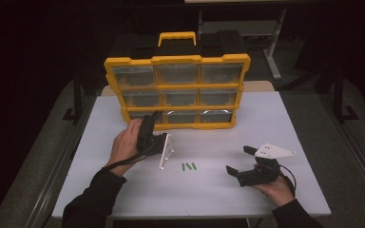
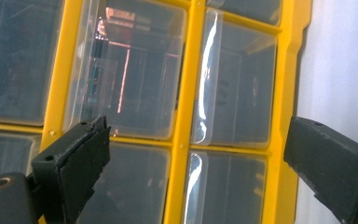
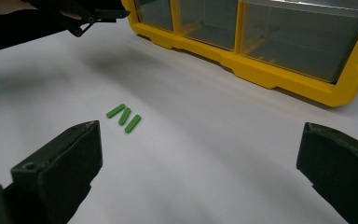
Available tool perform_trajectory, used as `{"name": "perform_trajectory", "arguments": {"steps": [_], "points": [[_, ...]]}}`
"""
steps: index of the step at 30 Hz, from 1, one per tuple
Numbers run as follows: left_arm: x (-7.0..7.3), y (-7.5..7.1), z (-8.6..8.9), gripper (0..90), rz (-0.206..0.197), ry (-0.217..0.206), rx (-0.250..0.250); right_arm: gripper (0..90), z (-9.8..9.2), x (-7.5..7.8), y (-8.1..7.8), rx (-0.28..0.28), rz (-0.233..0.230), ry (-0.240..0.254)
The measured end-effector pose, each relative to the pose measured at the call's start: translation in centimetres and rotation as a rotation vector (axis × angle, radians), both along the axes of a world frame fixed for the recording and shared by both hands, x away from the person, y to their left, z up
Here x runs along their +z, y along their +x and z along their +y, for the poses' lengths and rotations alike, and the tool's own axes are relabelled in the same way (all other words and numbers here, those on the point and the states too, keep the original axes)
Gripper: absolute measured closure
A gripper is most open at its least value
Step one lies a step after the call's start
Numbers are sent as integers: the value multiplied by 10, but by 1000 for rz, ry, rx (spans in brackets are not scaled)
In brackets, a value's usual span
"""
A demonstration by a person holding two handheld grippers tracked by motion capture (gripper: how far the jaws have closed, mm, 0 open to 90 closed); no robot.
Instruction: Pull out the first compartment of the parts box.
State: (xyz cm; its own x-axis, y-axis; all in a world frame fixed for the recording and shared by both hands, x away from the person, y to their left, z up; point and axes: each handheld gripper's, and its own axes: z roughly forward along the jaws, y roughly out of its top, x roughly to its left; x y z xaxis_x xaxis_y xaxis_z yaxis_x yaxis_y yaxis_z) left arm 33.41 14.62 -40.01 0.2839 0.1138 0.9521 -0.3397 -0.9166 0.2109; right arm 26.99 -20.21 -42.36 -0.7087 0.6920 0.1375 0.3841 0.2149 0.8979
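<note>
The left gripper point(image 1: 151, 124) is right up at the organizer point(image 1: 177, 90), its jaws spread wide and holding nothing, pointed at the lower left drawer point(image 1: 142, 116) of the yellow frame. In the left gripper view the clear drawer fronts point(image 2: 130, 70) sit straight ahead between the jaws, close but not touching as far as I can tell; the yellow divider point(image 2: 186, 116) runs up between them. So the drawer lies dead ahead of that gripper, on the far side of it, and the left hand point(image 1: 126, 142) is by far the nearer one for pulling it open.

The three green sticks point(image 1: 188, 166) lie side by side on the white surface point(image 1: 266, 123), in the middle, near the person, between the two grippers. Seen from above, their long axes run roughly near to far. In the right gripper view the sticks point(image 3: 124, 117) sit ahead and to the left of the jaws, well short of them.

The right gripper point(image 1: 243, 161) hovers low at the near right, jaws wide apart and empty, aimed left towards the sticks. Nothing lies between it and them. I'd judge the drawer comes first, then the sticks; the left cable trails just beside the sticks' left and could get in the way
</note>
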Motion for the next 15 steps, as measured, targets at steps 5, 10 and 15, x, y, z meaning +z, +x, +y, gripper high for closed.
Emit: {"name": "perform_trajectory", "arguments": {"steps": [5,10,15], "points": [[4,0,3,84,-21,0,18,0,1,0,0,2,-1,-3],[8,0,6,129,-40,-6,26,0,1,0,0,2,1,-2],[11,0,10,139,-62,-3,42,0,0,0,0,1,-2,0]]}}
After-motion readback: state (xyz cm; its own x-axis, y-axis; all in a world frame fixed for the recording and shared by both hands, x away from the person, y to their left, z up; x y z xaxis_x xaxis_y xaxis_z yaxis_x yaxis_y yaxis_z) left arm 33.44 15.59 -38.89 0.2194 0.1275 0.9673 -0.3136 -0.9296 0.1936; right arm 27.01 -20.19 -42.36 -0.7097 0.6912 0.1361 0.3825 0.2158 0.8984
